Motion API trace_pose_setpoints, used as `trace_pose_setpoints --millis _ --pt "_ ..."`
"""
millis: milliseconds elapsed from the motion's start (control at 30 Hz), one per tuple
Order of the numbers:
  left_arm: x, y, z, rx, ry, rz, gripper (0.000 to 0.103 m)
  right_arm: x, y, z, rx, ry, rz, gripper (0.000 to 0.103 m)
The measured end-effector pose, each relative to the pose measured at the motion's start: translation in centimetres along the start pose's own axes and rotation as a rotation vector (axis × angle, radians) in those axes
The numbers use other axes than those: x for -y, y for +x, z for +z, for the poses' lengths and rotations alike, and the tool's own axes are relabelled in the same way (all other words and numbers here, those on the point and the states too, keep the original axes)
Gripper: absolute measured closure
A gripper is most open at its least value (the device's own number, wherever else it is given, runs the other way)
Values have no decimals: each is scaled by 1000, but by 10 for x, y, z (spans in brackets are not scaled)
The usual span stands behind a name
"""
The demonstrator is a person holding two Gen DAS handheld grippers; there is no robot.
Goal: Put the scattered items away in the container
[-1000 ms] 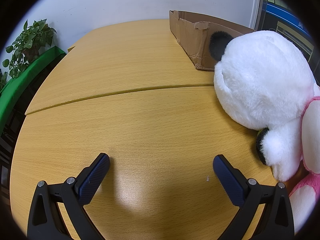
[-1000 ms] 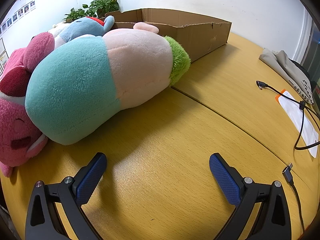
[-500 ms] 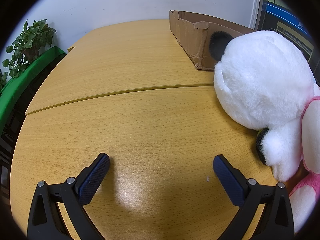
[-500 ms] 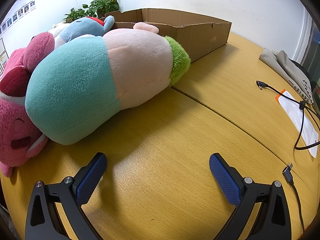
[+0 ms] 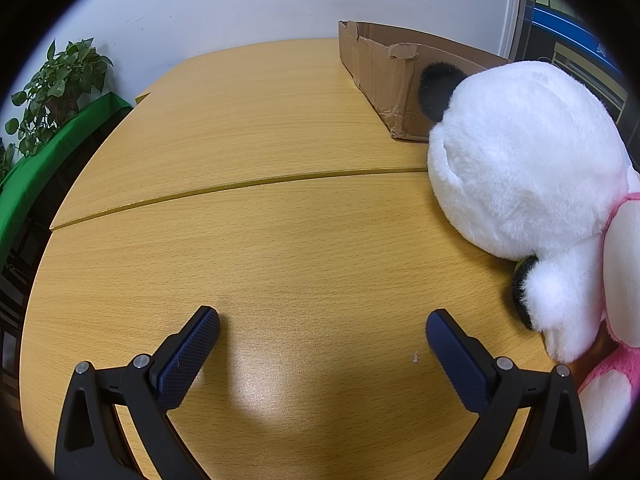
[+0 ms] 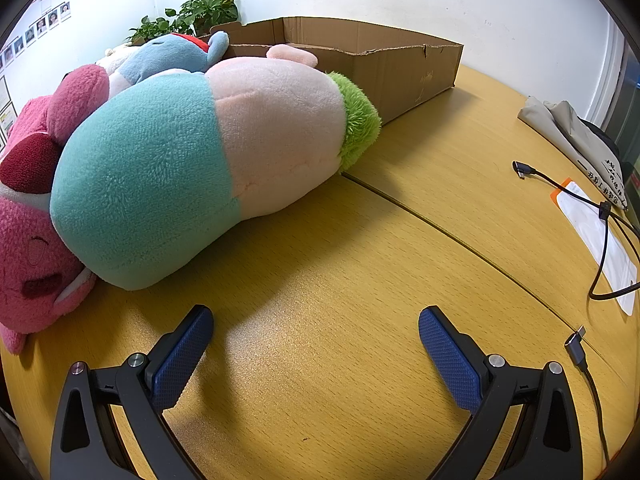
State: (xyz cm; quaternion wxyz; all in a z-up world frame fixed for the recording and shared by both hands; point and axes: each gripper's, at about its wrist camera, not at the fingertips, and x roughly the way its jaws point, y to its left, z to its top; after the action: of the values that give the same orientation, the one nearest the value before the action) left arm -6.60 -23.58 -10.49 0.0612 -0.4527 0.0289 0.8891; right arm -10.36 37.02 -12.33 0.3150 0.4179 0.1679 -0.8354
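Item: teal-and-pink plush (image 6: 192, 160), lying up-left of my right gripper (image 6: 316, 332).
Long axis runs from near-left toward the cardboard box (image 6: 392, 64) behind it; both my grippers' fingers (image 6: 180, 356) spread wide, empty, above the surface (image 6: 360, 264). Left gripper (image 5: 322, 338): white plush (image 5: 524, 168) to its right.

Soft toys crowded before a cardboard box on the worktop (image 5: 280, 240).

In the left view a panda plush (image 5: 528, 168) lies right, the cardboard box (image 5: 380, 64) just behind it. In the right view a long plush (image 6: 200, 160) lies left, touching the bear plush (image 6: 32, 240) further left; cables (image 6: 600, 240) and a folded bag (image 6: 576, 136) lie right.
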Motion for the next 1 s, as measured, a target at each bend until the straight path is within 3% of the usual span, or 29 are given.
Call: trace_pose_setpoints --millis 1000 --pt "-7 -9 -6 0 20 -16 0 0 0 0 0 2 -2 0"
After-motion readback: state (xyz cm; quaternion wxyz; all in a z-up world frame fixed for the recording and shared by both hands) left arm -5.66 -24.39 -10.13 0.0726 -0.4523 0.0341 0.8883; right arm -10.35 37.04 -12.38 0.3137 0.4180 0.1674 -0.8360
